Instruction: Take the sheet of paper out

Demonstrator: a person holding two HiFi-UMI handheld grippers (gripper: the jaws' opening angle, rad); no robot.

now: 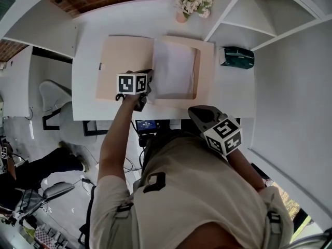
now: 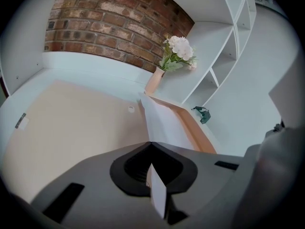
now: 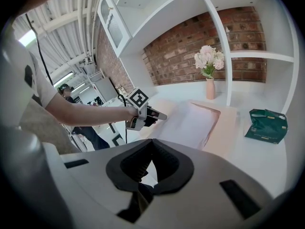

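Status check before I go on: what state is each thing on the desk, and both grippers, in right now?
Folder: open, lying flat.
Sheet: in the folder's right half, left edge lifted and pinched.
Left gripper: shut on the sheet.
Right gripper: shut, empty, clear of the folder.
Vase: upright.

White desk (image 1: 85,95) against a red brick wall (image 2: 105,18), white open shelving (image 3: 248,56) to the right, vase of pale flowers (image 1: 191,1) at the desk's back edge, white chair (image 1: 54,95) on a pale floor (image 1: 72,211), bright ceiling strip lights (image 3: 71,73)
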